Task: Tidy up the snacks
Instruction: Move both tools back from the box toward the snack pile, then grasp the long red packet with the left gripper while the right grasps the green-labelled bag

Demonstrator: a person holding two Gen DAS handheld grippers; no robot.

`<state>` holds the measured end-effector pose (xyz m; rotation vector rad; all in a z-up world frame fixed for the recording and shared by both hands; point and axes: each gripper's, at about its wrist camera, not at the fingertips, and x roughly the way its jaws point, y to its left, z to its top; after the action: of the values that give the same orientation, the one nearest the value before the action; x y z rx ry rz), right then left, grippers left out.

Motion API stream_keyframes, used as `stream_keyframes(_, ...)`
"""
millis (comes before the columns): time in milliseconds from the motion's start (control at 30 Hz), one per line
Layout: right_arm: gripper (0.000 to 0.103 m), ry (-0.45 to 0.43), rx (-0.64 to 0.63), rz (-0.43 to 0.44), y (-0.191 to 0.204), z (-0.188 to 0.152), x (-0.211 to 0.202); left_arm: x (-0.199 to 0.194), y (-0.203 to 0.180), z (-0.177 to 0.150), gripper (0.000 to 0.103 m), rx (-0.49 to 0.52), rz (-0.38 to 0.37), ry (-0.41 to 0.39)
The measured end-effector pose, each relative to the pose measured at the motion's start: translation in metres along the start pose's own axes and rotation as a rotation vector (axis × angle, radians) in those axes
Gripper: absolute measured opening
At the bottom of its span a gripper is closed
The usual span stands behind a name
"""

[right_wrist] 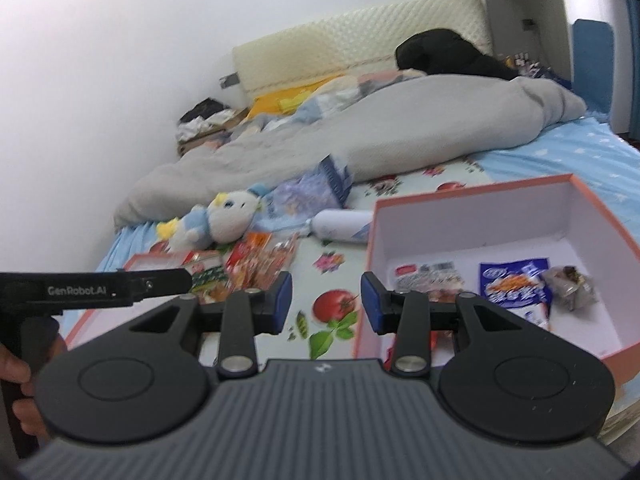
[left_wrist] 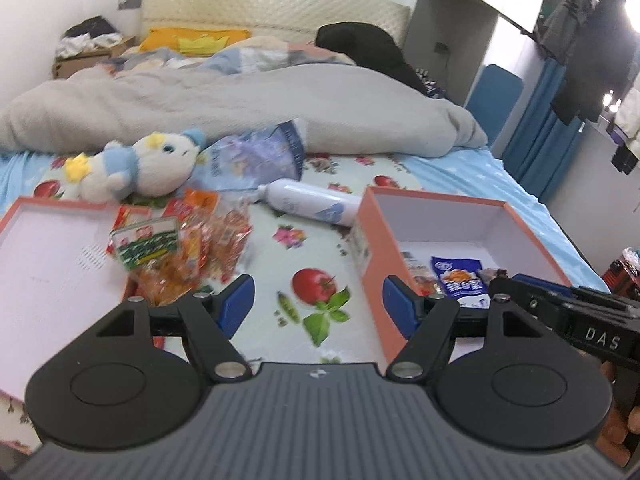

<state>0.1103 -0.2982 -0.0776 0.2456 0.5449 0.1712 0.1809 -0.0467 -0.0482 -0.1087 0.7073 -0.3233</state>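
Note:
A heap of orange, red and green snack packets (left_wrist: 188,240) (right_wrist: 256,264) lies on the fruit-print sheet, partly over a shallow box lid (left_wrist: 48,264) on the left. To the right stands an orange box (left_wrist: 440,220) (right_wrist: 480,216) with white inside walls. It holds a blue packet (left_wrist: 460,280) (right_wrist: 516,284), a red-and-white packet (right_wrist: 430,276) and a grey-brown one (right_wrist: 572,284). My left gripper (left_wrist: 319,306) hangs open over bare sheet between heap and box. My right gripper (right_wrist: 326,303) is open too, narrower, with nothing between its pads, by the box's near left corner.
Behind the snacks lie a white-and-blue plush toy (left_wrist: 140,168) (right_wrist: 216,224), a white bottle (left_wrist: 312,200) (right_wrist: 340,224) and a pale blue bag (left_wrist: 256,156). A grey duvet (left_wrist: 240,104) fills the far bed. A hand (right_wrist: 20,364) holds the left tool's handle.

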Motion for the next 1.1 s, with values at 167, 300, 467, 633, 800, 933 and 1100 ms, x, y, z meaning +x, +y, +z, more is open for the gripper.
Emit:
stream_keyframes(167, 0.042, 0.030, -0.009, 0.036, 0.022, -0.010, 0.009, -0.008, 0.022, -0.011, 0.075, -0.003, 0.045, 0.007)
stream_keyframes(300, 0.042, 0.047, -0.019, 0.066, 0.041, -0.017, 0.016, -0.015, 0.041, -0.019, 0.075, -0.015, 0.075, 0.012)
stream_keyframes(467, 0.042, 0.065, -0.046, 0.099, 0.063, -0.021, 0.023, -0.023, 0.070, -0.024, 0.075, -0.049, 0.106, 0.006)
stream_keyframes(633, 0.042, 0.085, -0.074, 0.111, 0.081, -0.024, 0.038, -0.024, 0.092, -0.029, 0.075, -0.066, 0.130, 0.009)
stream_keyframes(800, 0.042, 0.112, -0.096, 0.130, 0.092, -0.028, 0.060, -0.012, 0.108, -0.040, 0.075, -0.068, 0.157, 0.034)
stream_keyframes(933, 0.042, 0.128, -0.096, 0.139, 0.093, -0.028, 0.078, 0.004, 0.116, -0.048, 0.074, -0.064, 0.183, 0.059)
stream_keyframes(1100, 0.042, 0.152, -0.098, 0.141, 0.090, -0.028, 0.099, 0.021, 0.123, -0.054, 0.074, -0.082, 0.186, 0.074)
